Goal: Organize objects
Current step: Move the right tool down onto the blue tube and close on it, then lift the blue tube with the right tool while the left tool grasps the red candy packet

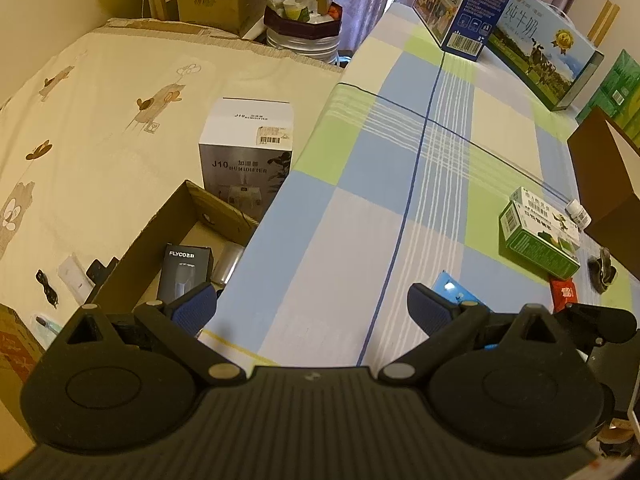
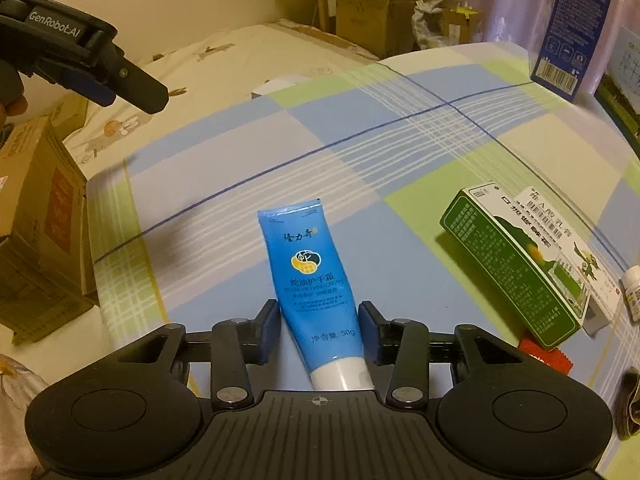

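A blue hand cream tube (image 2: 312, 280) lies on the checked cloth (image 2: 360, 152), cap toward the camera. My right gripper (image 2: 319, 306) straddles its lower half, with the pads pressing both sides, shut on it. In the left wrist view the tube (image 1: 460, 294) peeks out behind my right-hand finger. My left gripper (image 1: 312, 292) hangs open and empty over the cloth's left edge. Below it on the left stands an open cardboard box (image 1: 160, 232) holding a black FLYCO box (image 1: 186, 272). A green medicine box (image 2: 516, 264) lies right of the tube.
A small white bottle (image 1: 580, 212), a red sachet (image 1: 564, 294) and a dark clip (image 1: 602, 270) lie near the green box. A humidifier box (image 1: 248, 152) stands beside the cardboard box. Milk cartons (image 1: 540, 52) and a brown box (image 1: 608, 176) line the far right.
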`<action>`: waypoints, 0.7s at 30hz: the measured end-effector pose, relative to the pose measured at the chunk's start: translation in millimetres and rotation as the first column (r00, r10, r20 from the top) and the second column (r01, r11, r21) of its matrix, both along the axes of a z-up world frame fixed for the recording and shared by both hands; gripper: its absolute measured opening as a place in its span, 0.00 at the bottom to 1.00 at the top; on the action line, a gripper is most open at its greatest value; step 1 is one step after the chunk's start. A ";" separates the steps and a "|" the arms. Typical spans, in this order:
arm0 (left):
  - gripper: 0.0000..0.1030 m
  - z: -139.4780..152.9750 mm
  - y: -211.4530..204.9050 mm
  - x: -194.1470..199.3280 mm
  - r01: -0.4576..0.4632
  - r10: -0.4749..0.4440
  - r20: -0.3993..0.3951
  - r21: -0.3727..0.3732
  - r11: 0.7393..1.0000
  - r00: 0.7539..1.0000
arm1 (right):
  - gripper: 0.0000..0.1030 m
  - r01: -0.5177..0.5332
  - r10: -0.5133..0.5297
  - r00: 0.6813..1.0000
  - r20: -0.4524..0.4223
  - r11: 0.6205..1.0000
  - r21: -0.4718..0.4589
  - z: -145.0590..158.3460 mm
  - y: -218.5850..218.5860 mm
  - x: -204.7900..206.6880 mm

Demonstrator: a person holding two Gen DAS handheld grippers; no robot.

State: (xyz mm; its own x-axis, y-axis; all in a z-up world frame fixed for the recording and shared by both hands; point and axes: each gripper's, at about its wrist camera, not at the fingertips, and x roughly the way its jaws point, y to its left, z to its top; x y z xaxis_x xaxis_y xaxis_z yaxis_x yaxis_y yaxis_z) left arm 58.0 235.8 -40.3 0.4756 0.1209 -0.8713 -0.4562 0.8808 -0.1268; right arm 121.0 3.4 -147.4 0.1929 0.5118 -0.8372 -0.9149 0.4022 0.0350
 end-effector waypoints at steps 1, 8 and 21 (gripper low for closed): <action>0.97 -0.5 -0.9 -0.1 0.001 -0.001 -0.001 -0.001 1.000 1.000 | 0.36 0.000 0.000 1.000 0.003 1.000 -0.001 0.2 -0.1 -0.6; 0.97 -2.1 -10.4 4.7 0.024 -0.024 -0.003 -0.001 1.000 1.000 | 0.33 0.005 -0.004 1.000 0.004 1.000 -0.018 2.5 -0.8 -4.3; 0.97 4.6 -34.1 30.4 0.102 -0.102 0.012 0.011 0.995 0.995 | 0.33 0.186 -0.182 0.982 -0.041 0.972 0.142 54.9 -50.5 14.2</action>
